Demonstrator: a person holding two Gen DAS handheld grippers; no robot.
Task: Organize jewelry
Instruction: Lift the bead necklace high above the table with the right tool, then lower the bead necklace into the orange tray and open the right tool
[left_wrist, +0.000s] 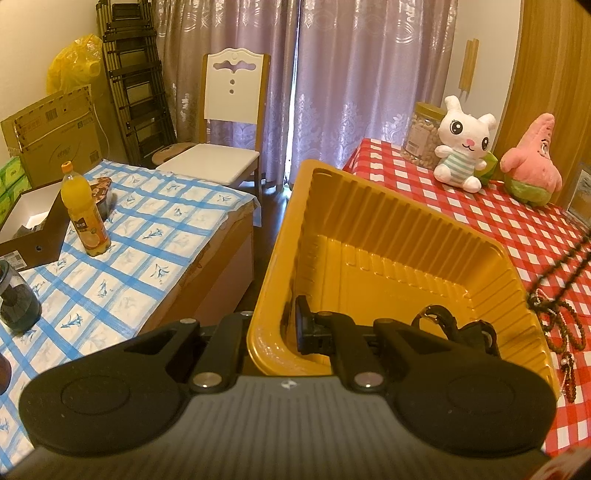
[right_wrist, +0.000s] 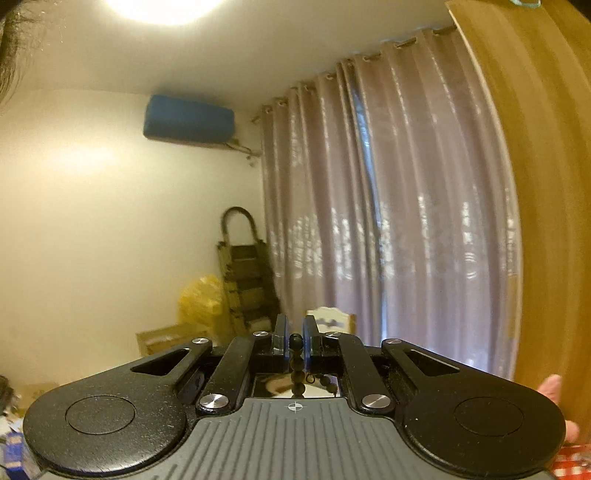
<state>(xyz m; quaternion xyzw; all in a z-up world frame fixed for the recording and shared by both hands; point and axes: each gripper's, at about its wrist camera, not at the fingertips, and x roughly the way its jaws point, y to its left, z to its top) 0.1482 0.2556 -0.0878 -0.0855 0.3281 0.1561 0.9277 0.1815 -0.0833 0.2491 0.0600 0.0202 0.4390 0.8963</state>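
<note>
Yellow plastic tray (left_wrist: 369, 236) sits tilted, its near wall pinched in your left gripper (left_wrist: 284, 328); your right gripper (right_wrist: 294, 341) is clamped on the dark bead strand (right_wrist: 297, 363), so lift until its trailing end clears the red-checked tabletop (left_wrist: 517, 229), then lower it into the tray.

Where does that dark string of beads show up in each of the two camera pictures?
Left wrist view: the dark bead string hangs slanting at the far right edge, over the red checked cloth.
Right wrist view: bottom centre, pinched between the right tongs, trailing below them.
Shared landmark: the mauve curtains.
</note>
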